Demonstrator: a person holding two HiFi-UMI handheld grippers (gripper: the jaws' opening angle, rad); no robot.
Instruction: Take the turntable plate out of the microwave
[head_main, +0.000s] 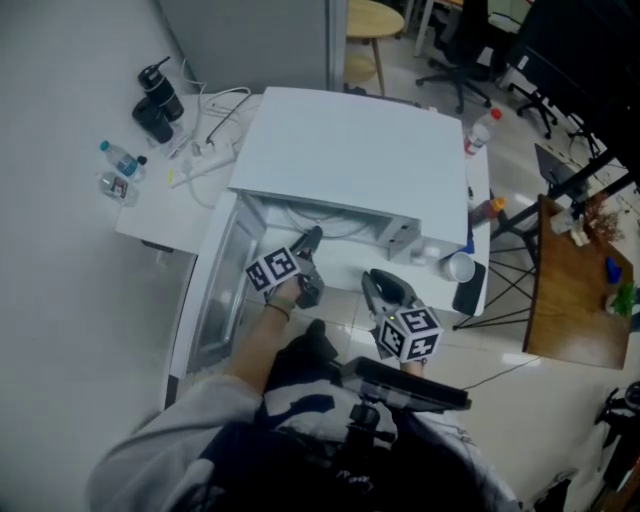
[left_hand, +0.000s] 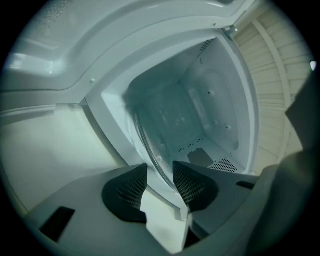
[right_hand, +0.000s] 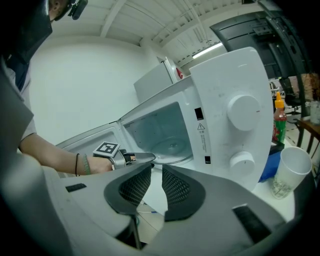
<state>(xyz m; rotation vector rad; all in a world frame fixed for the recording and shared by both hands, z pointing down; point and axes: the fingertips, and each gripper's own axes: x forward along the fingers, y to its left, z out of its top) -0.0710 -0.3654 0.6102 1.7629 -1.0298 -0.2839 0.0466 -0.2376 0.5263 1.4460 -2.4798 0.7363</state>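
The turntable plate (right_hand: 172, 149) lies flat on the floor of the microwave (head_main: 350, 150), inside the open cavity, face up. It is round, so it has no long axis. In the left gripper view the picture is rolled, and the plate's glass rim shows as a steep arc running down toward the camera.

The left gripper (left_hand: 160, 167) reaches into the mouth of the cavity at the near edge of the plate. Its jaws are spread wide, and the rim runs into the gap between the two tips. Neither pad presses on the glass.

The right gripper (right_hand: 156, 170) hangs outside the microwave, in front of the cavity mouth and below it. Its jaws stand a little apart and nothing is between them.

The door (head_main: 215, 290) is swung fully open on the microwave's left side, so the mouth is clear apart from the left gripper. To the right of the cavity is the control panel with an upper knob (right_hand: 243, 110) and a lower knob (right_hand: 241, 160).

Just right of the microwave on the same table stand a paper cup (right_hand: 292, 167) and a sauce bottle (right_hand: 279, 120) with an orange cap. A water bottle (head_main: 480, 130) stands near the microwave's far right corner. On the table to the left, well apart, are two black flasks (head_main: 160, 100), a white power strip (head_main: 205, 155) and a small clear bottle (head_main: 122, 160). A wooden desk (head_main: 570, 300) stands off to the right.
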